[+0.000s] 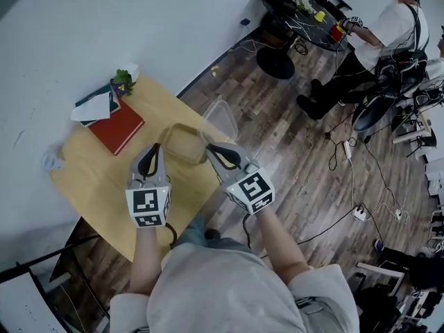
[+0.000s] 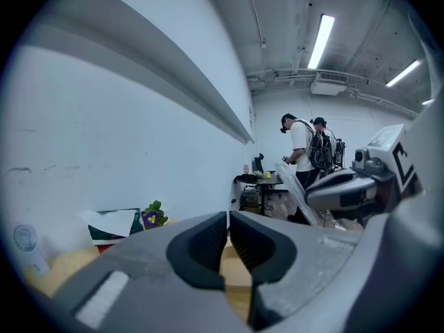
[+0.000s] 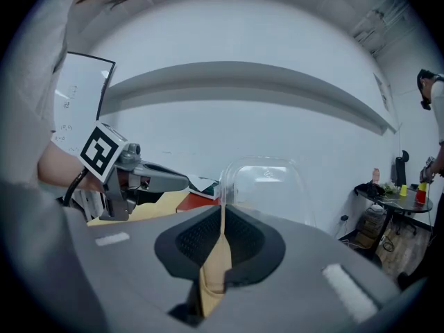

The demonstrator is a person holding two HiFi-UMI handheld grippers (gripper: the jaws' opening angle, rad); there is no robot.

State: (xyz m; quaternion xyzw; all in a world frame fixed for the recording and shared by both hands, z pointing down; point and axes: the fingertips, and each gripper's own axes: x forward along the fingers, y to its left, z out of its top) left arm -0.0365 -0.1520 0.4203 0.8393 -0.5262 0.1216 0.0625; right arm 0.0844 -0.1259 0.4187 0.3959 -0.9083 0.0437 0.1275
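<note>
Right gripper (image 3: 222,217) clamped on the clear lid (image 3: 269,186), upright over its box (image 1: 179,144) on the table (image 1: 97,179), left gripper (image 2: 228,222) closed, empty, just beside, red book (image 1: 116,127) and plant (image 1: 123,80) behind.

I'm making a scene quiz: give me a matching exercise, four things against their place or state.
1 red flat book
2 clear plastic lid
3 small purple-flowered plant
4 left gripper

a clamped in the right gripper
b jaws together
c nearest the white wall
d lying flat on the yellow wooden table

Pairs: 1-d, 2-a, 3-c, 4-b
</note>
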